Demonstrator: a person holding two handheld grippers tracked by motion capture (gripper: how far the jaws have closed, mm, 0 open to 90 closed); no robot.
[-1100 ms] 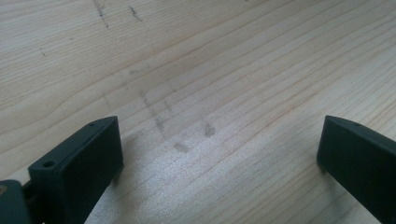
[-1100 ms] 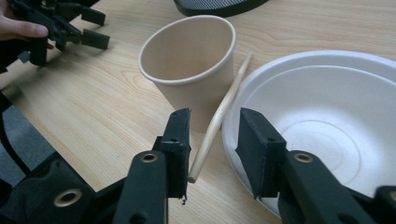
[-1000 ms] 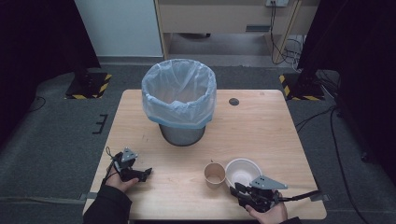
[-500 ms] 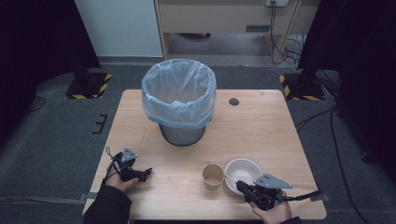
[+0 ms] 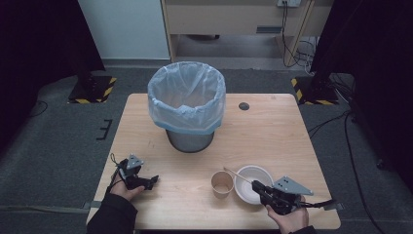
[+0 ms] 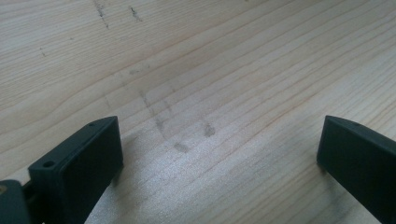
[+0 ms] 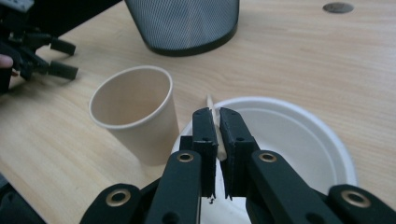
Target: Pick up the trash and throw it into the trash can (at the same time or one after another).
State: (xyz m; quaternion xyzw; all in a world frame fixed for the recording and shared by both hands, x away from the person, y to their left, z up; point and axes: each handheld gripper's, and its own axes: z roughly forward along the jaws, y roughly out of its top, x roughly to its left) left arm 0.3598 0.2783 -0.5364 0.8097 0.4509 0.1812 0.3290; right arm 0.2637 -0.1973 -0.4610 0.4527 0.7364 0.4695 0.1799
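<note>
A thin wooden stick (image 7: 214,122) is pinched between the nearly closed jaws of the right gripper (image 7: 216,135), over the near left edge of a white paper bowl (image 7: 299,140). In the high view the stick (image 5: 237,174) is seen slanting from the right gripper (image 5: 258,187) up and to the left, its far tip hanging above the gap between the bowl (image 5: 248,181) and a paper cup (image 5: 222,184). The cup stands upright just left of the bowl, at the near right part of the table (image 5: 272,131).

The stick is judged to be very light, stiff along its length but easily snapped if squeezed sideways or levered against the bowl's rim. Being so slender, it can twist or slip between flat jaws, so a hold nearer its middle would be steadier than one at its end; whether the present grip lies at the end or further along cannot be told, since the jaws hide that part.

The cup (image 7: 135,119) and the bowl are also judged light and soft-walled, and are likely to slide or tip if nudged by the stick.

The left gripper (image 5: 139,178) is held low at the near left of the table, well apart from these things. Its jaws are spread wide with nothing between them, over bare wood (image 6: 210,79). A bin (image 5: 187,105) lined with a pale bag stands further off, near the table's middle.
</note>
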